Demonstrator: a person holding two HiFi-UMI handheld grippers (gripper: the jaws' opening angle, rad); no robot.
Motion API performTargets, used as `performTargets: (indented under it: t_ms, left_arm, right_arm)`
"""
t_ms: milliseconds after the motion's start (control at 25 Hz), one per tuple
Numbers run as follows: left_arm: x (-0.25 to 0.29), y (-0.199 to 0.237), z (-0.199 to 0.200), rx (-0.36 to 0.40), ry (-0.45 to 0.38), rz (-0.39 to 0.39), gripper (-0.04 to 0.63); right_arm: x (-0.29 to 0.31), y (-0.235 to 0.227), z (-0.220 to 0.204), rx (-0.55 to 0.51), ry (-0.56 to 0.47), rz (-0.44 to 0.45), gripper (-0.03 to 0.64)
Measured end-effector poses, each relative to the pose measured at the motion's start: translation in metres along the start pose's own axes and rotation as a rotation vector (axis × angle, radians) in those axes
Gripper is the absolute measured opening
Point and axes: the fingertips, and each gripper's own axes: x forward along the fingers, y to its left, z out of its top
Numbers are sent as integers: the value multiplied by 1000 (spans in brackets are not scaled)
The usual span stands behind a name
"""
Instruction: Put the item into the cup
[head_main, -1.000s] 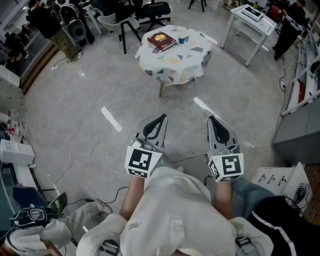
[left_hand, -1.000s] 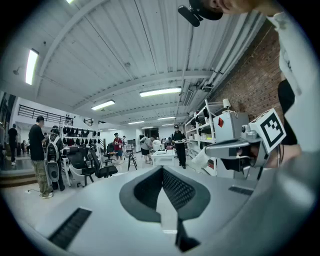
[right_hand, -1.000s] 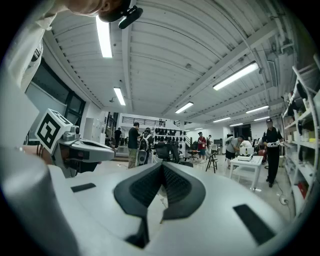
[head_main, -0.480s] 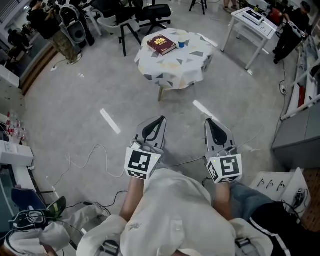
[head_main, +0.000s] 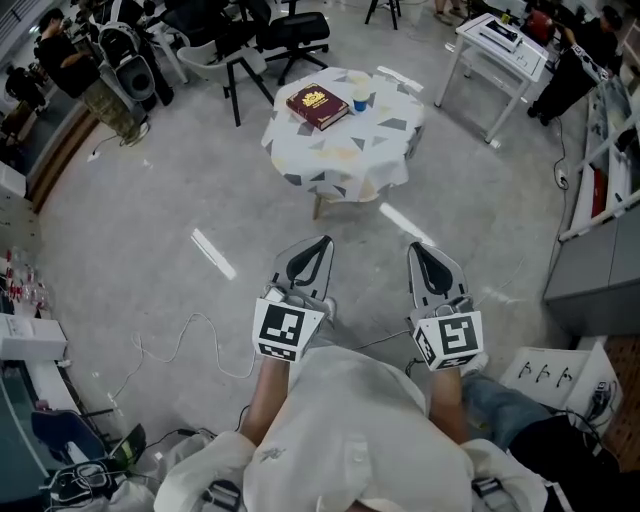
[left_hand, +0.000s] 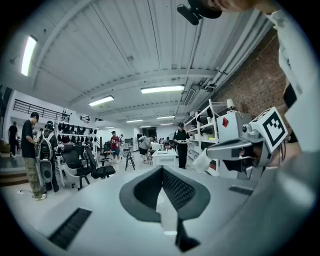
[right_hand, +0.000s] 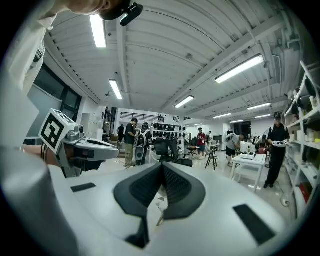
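The person is holding the left gripper (head_main: 322, 240) and the right gripper (head_main: 420, 248) side by side close to the body, each with its jaws pressed together on nothing. The blue cup (head_main: 360, 101) is standing well ahead on the round cloth-covered worktop (head_main: 340, 160), just beside a red book (head_main: 318, 106).

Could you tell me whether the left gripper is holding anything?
No, the left gripper has its jaws together with nothing between them.
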Motion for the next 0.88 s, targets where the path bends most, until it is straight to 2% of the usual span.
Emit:
performTargets:
  t_ms: [480, 880]
  left_arm:
    - [61, 93, -3, -26, 15, -87, 12]
    - [104, 143, -6, -47, -6, -157, 12]
  right_arm:
    - [105, 0, 2, 13, 61, -68, 6]
    - [164, 0, 9, -3, 71, -119, 6]
